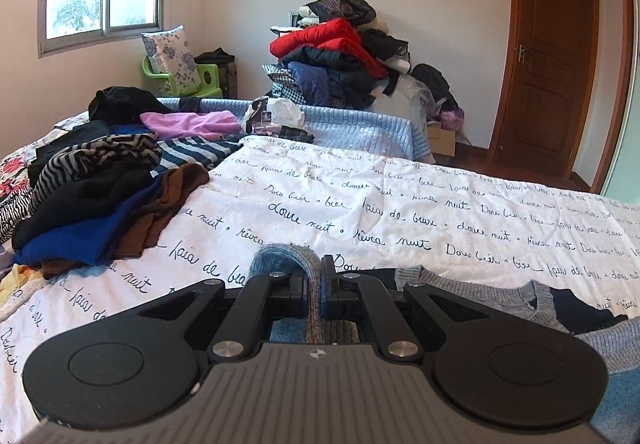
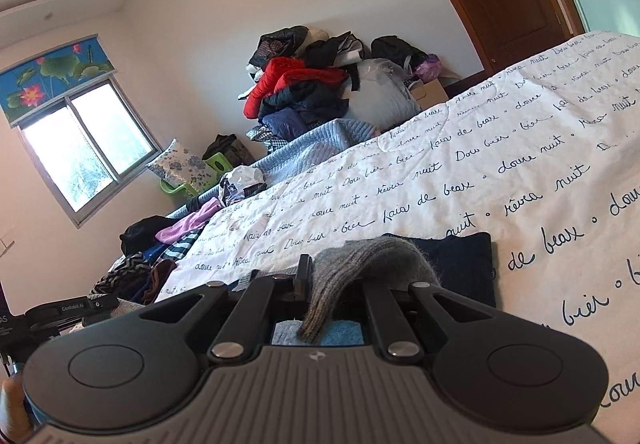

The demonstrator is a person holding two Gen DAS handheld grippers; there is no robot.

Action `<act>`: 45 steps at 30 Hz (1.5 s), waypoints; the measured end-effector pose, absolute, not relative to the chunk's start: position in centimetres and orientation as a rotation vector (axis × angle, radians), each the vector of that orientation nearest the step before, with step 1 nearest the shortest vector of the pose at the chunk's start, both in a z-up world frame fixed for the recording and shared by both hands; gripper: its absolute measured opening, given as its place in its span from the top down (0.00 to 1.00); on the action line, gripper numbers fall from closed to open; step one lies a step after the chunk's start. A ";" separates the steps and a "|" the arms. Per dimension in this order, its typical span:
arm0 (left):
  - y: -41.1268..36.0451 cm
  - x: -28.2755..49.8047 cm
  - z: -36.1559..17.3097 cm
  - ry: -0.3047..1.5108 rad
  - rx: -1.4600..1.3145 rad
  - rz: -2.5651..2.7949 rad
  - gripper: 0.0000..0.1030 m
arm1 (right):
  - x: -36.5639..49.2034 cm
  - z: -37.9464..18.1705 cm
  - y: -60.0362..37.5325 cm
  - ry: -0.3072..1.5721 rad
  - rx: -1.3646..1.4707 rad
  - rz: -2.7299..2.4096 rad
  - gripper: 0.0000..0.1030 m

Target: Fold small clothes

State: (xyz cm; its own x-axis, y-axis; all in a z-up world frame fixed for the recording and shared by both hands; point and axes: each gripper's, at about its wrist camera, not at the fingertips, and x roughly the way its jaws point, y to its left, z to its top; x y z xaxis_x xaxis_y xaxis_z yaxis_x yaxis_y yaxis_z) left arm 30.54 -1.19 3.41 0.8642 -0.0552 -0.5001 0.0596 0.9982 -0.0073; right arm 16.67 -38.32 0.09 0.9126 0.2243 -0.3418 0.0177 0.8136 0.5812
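A small knit sweater (image 1: pixel 500 296) in grey, blue and navy lies on the white bedspread (image 1: pixel 360 200) with black script. My left gripper (image 1: pixel 315 284) is shut on a fold of the sweater's blue-grey edge (image 1: pixel 288 258), which bulges up between the fingers. In the right wrist view my right gripper (image 2: pixel 320 280) is shut on a grey knit fold (image 2: pixel 368 260) of the same sweater; the fold drapes over the right finger and hides it. The navy part (image 2: pixel 460 260) lies flat just beyond.
A pile of unfolded clothes (image 1: pixel 100 196) sits on the bed's left side. A blue quilt (image 1: pixel 352 128) lies at the far edge. A heap of jackets (image 1: pixel 340 56) stands against the wall. A wooden door (image 1: pixel 548 56) is at right.
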 end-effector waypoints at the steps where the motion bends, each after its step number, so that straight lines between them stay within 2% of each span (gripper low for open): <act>1: -1.4 31.0 3.1 0.532 0.012 -0.062 0.94 | 17.1 -0.2 -38.4 0.420 0.619 0.110 0.93; 22: -3.2 38.5 -1.0 0.666 0.020 -0.031 0.93 | 23.2 -4.5 -41.4 0.530 0.766 0.058 0.93; 24: -3.3 39.1 -1.3 0.676 0.020 -0.029 0.90 | 23.9 -4.9 -41.5 0.548 0.777 0.048 0.93; 26: -3.3 39.7 -1.5 0.697 0.013 -0.023 0.81 | 24.4 -5.4 -41.9 0.568 0.814 0.045 0.91; 28: -2.7 40.2 -1.7 0.729 -0.031 -0.017 0.78 | 24.7 -5.8 -42.3 0.576 0.855 0.037 0.82; 29: -2.3 40.4 -1.8 0.742 -0.060 -0.015 0.74 | 24.8 -6.0 -42.5 0.573 0.874 0.033 0.66; 30: -2.0 40.5 -1.9 0.752 -0.083 -0.014 0.73 | 24.8 -6.1 -42.8 0.565 0.895 0.030 0.41; 31: -1.7 40.5 -1.9 0.755 -0.097 -0.008 0.70 | 24.7 -6.2 -43.2 0.549 0.922 0.025 0.29; 32: -1.6 40.4 -1.9 0.749 -0.093 0.002 0.68 | 24.5 -6.2 -43.4 0.526 0.942 0.023 0.23; 34: -1.3 40.0 -1.5 0.723 -0.061 0.038 0.63 | 24.2 -5.8 -43.9 0.502 0.944 0.023 0.23; 38: -0.2 39.3 -0.5 0.688 -0.066 0.061 0.46 | 23.4 -4.6 -43.5 0.487 0.880 0.027 0.23; 42: -0.1 38.6 -0.1 0.690 -0.020 0.039 0.43 | 23.4 -3.4 -41.7 0.502 0.778 0.137 0.23; 45: -0.3 37.7 -0.3 0.697 0.046 0.033 0.37 | 24.3 -3.5 -39.9 0.556 0.730 0.212 0.23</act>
State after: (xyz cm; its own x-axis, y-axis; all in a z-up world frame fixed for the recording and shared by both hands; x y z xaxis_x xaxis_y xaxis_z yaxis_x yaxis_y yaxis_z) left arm 37.74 -0.35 -0.32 0.7660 0.0459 -0.6412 -0.0151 0.9985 0.0534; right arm 24.34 -39.90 -3.49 0.8359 0.3700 -0.4054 0.0063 0.7320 0.6813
